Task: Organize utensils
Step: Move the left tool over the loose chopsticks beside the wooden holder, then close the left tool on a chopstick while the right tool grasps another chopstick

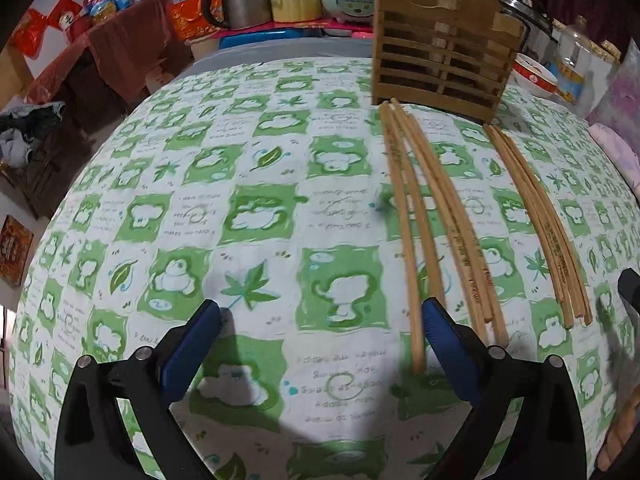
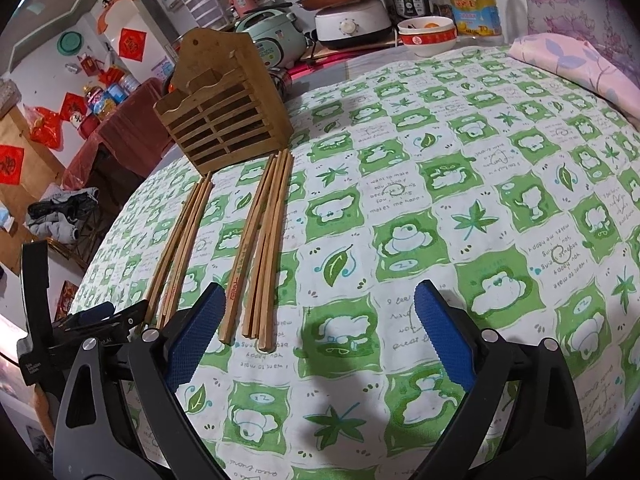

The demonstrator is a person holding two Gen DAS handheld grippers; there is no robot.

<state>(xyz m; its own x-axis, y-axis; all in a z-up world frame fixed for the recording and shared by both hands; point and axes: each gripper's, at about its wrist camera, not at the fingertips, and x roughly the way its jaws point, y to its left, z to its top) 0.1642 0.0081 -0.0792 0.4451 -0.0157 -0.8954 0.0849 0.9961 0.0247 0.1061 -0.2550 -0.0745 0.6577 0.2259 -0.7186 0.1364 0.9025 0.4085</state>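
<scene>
1. Chopsticks [image 2: 264, 248] lie in two bundles on the clothed worktop [image 2: 440, 200], tips toward the wooden holder [image 2: 224, 120], presumably staged for loading.
2. Left gripper [image 1: 320, 344] and right gripper [image 2: 316, 320] both gape, holding nothing.

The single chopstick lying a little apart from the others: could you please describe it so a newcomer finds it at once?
Start at the slatted wooden holder on the green-and-white tablecloth. Two bundles of chopsticks lie before it. In the left wrist view, the leftmost stick of the left bundle splays away alone and reaches nearest the camera.
</scene>
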